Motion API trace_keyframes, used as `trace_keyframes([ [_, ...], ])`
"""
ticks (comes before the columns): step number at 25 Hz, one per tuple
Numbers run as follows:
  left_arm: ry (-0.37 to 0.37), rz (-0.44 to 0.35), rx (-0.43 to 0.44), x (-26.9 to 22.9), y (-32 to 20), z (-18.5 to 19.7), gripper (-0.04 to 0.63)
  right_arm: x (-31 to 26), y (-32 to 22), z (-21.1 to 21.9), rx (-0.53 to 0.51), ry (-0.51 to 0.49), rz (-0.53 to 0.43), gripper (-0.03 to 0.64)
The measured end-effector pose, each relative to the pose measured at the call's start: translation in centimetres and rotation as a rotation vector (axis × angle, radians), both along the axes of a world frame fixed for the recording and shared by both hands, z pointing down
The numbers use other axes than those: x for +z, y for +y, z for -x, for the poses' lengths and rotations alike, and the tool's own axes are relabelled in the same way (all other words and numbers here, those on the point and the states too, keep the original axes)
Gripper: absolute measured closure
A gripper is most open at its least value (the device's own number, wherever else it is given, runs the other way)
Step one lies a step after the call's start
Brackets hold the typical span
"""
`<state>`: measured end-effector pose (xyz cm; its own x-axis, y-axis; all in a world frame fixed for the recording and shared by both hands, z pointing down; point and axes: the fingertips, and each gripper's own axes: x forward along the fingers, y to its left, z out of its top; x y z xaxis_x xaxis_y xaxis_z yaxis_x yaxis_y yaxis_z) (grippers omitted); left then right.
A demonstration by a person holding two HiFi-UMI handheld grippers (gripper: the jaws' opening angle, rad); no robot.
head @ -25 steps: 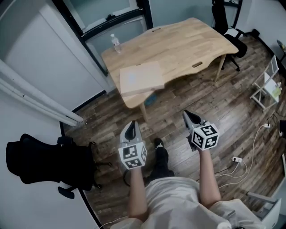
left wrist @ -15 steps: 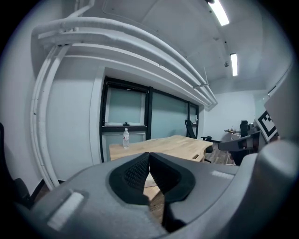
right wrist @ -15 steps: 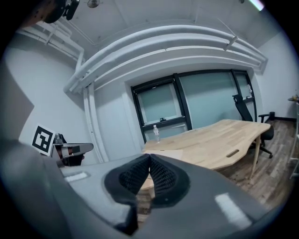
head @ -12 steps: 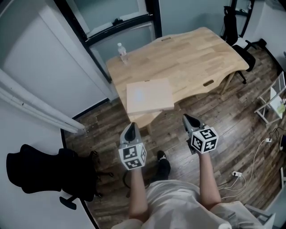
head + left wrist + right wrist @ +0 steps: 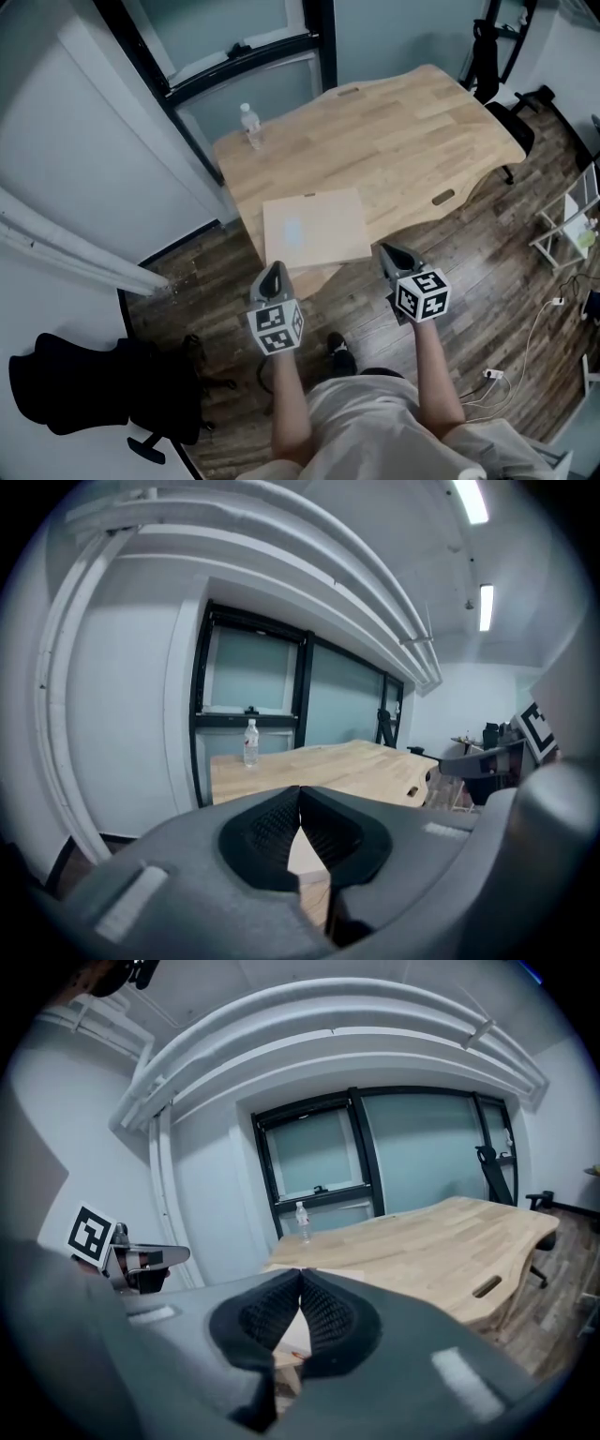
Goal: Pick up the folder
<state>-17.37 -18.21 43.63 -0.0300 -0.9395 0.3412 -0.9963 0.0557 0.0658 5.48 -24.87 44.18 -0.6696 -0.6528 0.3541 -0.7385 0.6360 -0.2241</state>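
Curved wooden desk [image 5: 403, 122], flat square folder [image 5: 315, 228]

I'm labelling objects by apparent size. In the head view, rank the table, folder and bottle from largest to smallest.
1. Table, by far the largest.
2. Folder, flat at the table's near edge.
3. Bottle, smallest; it stands farther from the camera, but that cannot change the order.
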Motion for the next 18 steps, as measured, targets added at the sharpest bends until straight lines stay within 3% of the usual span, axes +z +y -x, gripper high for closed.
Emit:
trace_keyframes([
  [4,0.036,0.102,-0.004,3.7,-1.7,1.9,0.588,2.4,-2.3,0.6,0.042,0.023,0.048,0.617],
  [8,0.056,0.131,-0.016,5.6,-3.1,3.6,0.588,5.3,-3.9,0.8,0.091,0.046,0.099,0.614],
  [14,0.097,0.194,-0.038,8.8,-5.4,5.6,0.586,8.5,-6.3,2.1,0.086,0.08,0.161,0.557],
  [18,0.084,0.182,-0.062,9.6,-7.9,7.1,0.586,10.4,-8.9,3.1,0.08,0.079,0.198,0.541],
])
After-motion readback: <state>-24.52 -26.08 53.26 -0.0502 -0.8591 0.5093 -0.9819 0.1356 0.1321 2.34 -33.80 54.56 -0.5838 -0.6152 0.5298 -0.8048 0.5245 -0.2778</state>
